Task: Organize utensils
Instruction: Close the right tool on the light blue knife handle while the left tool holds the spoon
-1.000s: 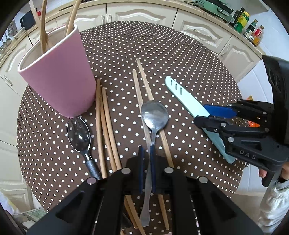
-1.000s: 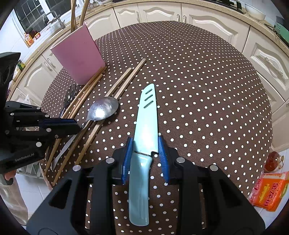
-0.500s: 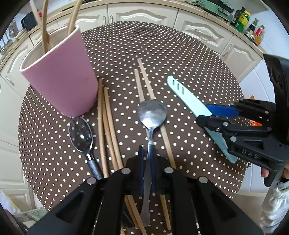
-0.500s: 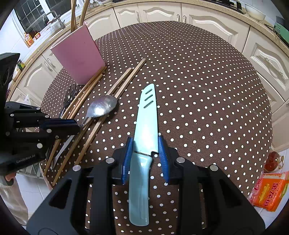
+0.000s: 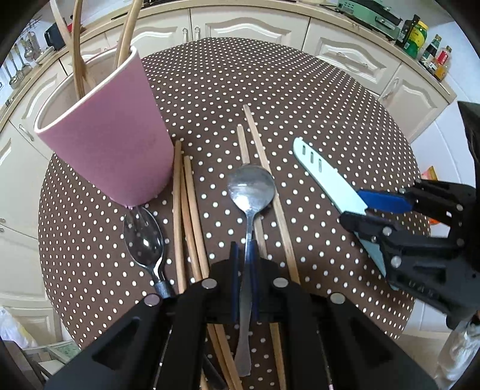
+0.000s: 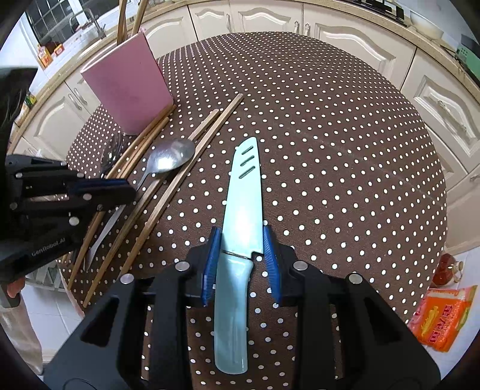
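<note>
My left gripper [image 5: 243,250] is shut on the handle of a steel spoon [image 5: 251,186], whose bowl points away from me over the wooden chopsticks [image 5: 261,168]. A pink cup [image 5: 111,144] holding chopsticks stands at the left. A second spoon [image 5: 144,237] lies below the cup. My right gripper [image 6: 240,243] straddles a light blue knife [image 6: 244,192] where blade meets handle; its blue pads [image 6: 213,249] stand just off the knife's sides. The knife lies flat on the table. The spoon [image 6: 169,156] and cup [image 6: 129,81] also show in the right wrist view.
A round table with a brown polka-dot cloth [image 6: 330,135] holds everything. More chopsticks [image 5: 186,210] lie beside the cup. White kitchen cabinets [image 5: 255,27] ring the table. An orange packet [image 6: 441,318] lies on the floor at the right.
The left gripper has lifted and shifted the spoon slightly, so the bowl sits a little higher and the cup looms closer. The right gripper and knife have not moved.
</note>
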A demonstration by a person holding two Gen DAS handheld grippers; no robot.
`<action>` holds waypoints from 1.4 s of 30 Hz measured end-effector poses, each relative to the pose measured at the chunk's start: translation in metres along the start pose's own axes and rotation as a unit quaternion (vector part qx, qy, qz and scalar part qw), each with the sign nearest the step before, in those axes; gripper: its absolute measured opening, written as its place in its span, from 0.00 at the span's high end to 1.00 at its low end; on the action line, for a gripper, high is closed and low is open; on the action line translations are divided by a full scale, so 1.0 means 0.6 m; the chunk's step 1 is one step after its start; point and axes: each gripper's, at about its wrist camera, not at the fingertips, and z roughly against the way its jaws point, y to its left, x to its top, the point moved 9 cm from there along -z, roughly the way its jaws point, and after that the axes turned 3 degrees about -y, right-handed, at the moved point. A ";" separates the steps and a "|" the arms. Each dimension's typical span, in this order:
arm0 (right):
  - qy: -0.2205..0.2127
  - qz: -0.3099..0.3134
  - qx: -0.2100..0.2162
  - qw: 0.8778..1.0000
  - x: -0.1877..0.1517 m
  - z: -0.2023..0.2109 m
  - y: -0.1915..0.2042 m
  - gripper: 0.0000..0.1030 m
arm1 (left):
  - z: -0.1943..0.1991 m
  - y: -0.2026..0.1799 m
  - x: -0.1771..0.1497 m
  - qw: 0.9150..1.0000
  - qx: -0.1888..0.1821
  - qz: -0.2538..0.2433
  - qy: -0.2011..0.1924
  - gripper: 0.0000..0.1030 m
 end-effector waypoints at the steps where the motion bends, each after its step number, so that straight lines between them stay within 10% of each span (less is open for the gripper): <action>1: 0.004 0.007 -0.005 1.000 0.000 -0.001 0.002 0.71 | -0.002 -0.001 0.003 1.000 0.000 0.001 0.000 0.93; 28: -0.004 0.000 0.009 1.000 -0.008 0.001 -0.008 0.72 | 0.000 0.007 0.004 1.000 -0.014 0.019 -0.013 0.97; 32: -0.005 -0.001 0.009 1.000 -0.008 0.001 -0.010 0.72 | -0.003 0.014 0.007 1.000 -0.006 0.019 -0.012 0.67; 38: -0.006 -0.001 0.009 1.000 -0.008 0.002 -0.010 0.72 | -0.011 0.012 0.005 1.000 -0.011 0.024 -0.011 0.68; 42: -0.006 -0.001 0.010 1.000 -0.008 0.002 -0.009 0.72 | -0.010 0.012 0.007 0.999 -0.022 0.027 -0.009 0.89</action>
